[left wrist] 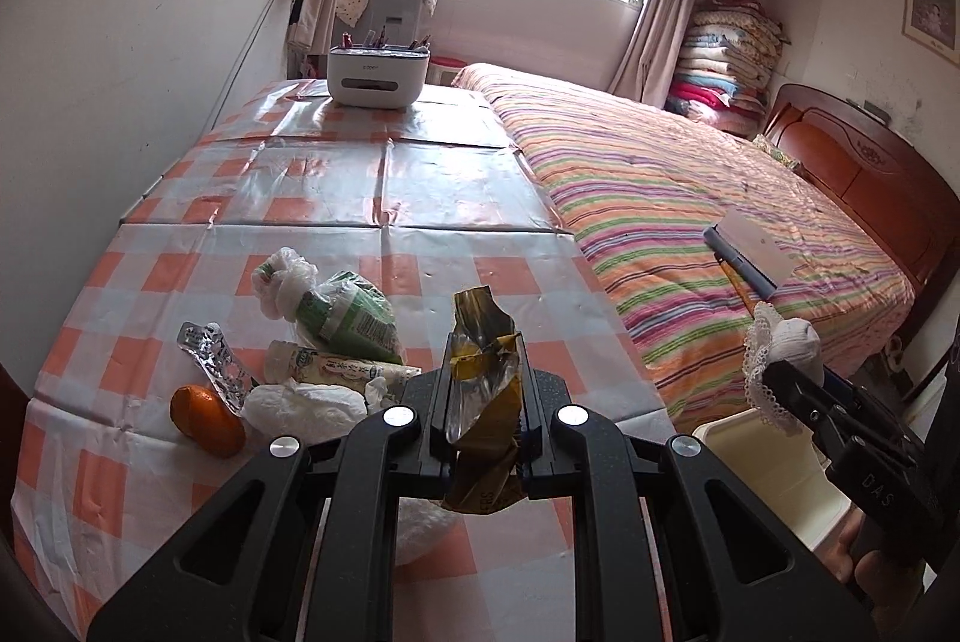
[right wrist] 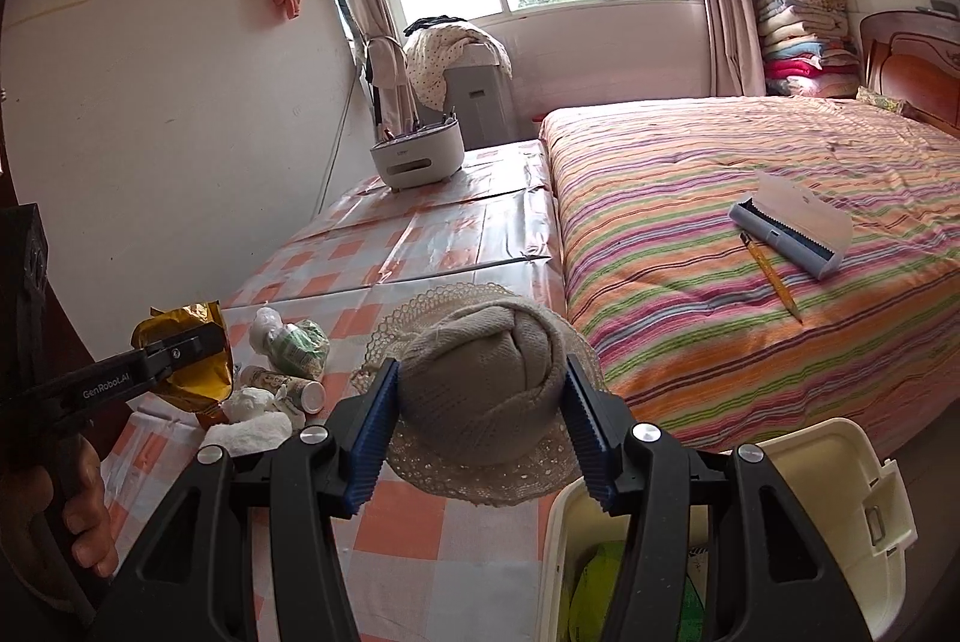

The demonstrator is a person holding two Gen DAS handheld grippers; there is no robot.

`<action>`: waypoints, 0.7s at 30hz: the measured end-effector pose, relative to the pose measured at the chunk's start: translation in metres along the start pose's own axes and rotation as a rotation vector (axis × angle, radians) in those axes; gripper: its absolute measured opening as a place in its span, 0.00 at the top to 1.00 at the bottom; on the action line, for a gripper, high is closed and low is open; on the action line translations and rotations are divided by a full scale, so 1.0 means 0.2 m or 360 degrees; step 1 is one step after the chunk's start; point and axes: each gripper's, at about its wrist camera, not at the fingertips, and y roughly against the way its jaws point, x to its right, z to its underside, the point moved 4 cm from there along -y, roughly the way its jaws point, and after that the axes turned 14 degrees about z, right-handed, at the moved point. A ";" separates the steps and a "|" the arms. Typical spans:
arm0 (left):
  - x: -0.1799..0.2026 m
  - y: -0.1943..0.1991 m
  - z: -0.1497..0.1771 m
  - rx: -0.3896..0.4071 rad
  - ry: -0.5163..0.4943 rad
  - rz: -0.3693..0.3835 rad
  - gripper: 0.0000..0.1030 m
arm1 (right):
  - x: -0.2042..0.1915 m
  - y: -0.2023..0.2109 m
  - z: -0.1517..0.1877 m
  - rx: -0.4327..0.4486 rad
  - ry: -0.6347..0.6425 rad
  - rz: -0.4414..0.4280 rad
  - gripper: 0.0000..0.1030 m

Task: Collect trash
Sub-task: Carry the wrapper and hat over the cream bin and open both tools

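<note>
My left gripper (left wrist: 483, 390) is shut on a crumpled gold foil wrapper (left wrist: 483, 342), held above the checked table; it also shows in the right wrist view (right wrist: 192, 372). My right gripper (right wrist: 480, 402) is shut on a rolled grey sock with a lace trim (right wrist: 480, 390), held over the table's right edge; it shows in the left wrist view (left wrist: 780, 348). On the table lie a green plastic bag (left wrist: 342, 312), a white tube (left wrist: 336, 369), a clear blister pack (left wrist: 216, 366), crumpled white tissue (left wrist: 306, 405) and an orange (left wrist: 207, 420).
A cream bin (right wrist: 840, 510) with its lid open stands below the table's right edge, with green trash inside (right wrist: 600, 588). A white organizer box (left wrist: 378, 75) sits at the table's far end. The striped bed (left wrist: 690, 198) on the right bears a lint roller case (right wrist: 792, 222) and a pencil (right wrist: 771, 276).
</note>
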 end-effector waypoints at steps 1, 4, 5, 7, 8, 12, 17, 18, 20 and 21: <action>0.03 -0.01 0.01 -0.0009 -0.0013 0.0010 0.87 | 0.02 0.00 0.00 0.0005 -0.0007 0.0012 0.50; 0.10 -0.04 0.03 -0.0031 -0.0045 0.0045 0.87 | 0.07 0.02 0.01 0.0011 -0.0027 0.0053 0.50; 0.13 -0.06 0.04 -0.0043 -0.0060 0.0055 0.87 | 0.09 0.03 0.01 0.0013 -0.0040 0.0063 0.50; 0.18 -0.08 0.05 -0.0063 -0.0085 0.0078 0.87 | 0.13 0.05 0.02 0.0014 -0.0062 0.0091 0.50; 0.20 -0.09 0.06 -0.0070 -0.0097 0.0089 0.87 | 0.15 0.05 0.02 0.0017 -0.0071 0.0109 0.50; 0.30 -0.15 0.10 -0.0112 -0.0143 0.0129 0.87 | 0.23 0.08 0.05 0.0012 -0.0117 0.0160 0.50; 0.39 -0.20 0.13 -0.0154 -0.0187 0.0173 0.87 | 0.34 0.11 0.09 0.0001 -0.0175 0.0240 0.50; 0.41 -0.20 0.13 -0.0161 -0.0193 0.0182 0.87 | 0.37 0.11 0.10 0.0002 -0.0191 0.0253 0.50; 0.44 -0.22 0.15 -0.0169 -0.0204 0.0197 0.87 | 0.41 0.13 0.11 0.0000 -0.0221 0.0281 0.50; 0.46 -0.22 0.15 -0.0176 -0.0212 0.0205 0.87 | 0.43 0.14 0.12 -0.0002 -0.0230 0.0298 0.50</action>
